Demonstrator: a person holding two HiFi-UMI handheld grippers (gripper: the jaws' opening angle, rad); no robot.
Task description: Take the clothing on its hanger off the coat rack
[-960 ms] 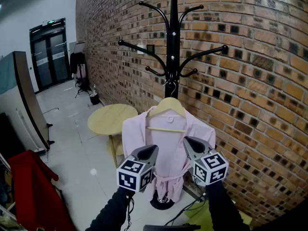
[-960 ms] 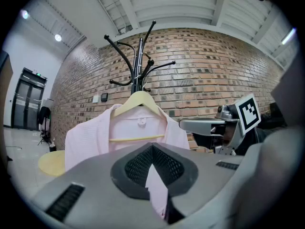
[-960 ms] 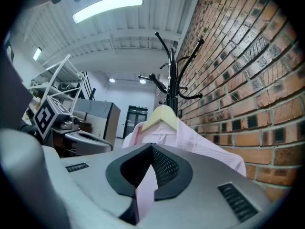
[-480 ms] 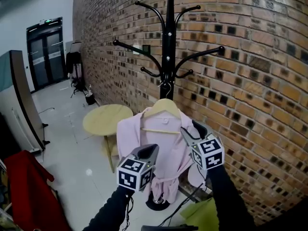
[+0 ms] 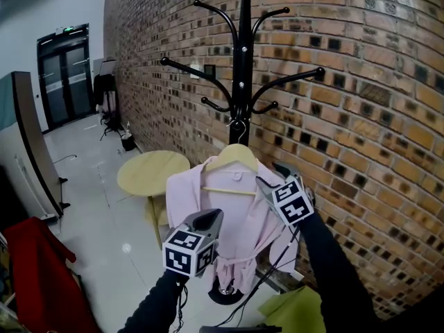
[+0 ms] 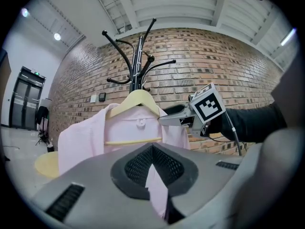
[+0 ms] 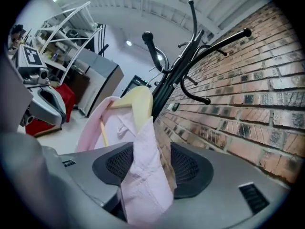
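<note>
Hanging on the coat rack (image 5: 243, 54), hanger (image 5: 238, 154) bears pink clothing (image 5: 239, 217).

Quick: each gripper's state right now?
Left gripper: closed, empty.
Right gripper: open, jaws just opened, pink shirt shoulder between them, not gripped.

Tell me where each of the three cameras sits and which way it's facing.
Head view: on the person's head, facing forward and down at the coat rack and pink robe; sleeves, left gripper and right gripper show.
Left gripper view: on that gripper, along its closed jaws toward the robe; the right gripper shows.
Right gripper view: on that gripper, along the brick wall; its jaws, just opened, straddle the robe's shoulder.
Shared: both gripper views show the wooden hanger.
</note>
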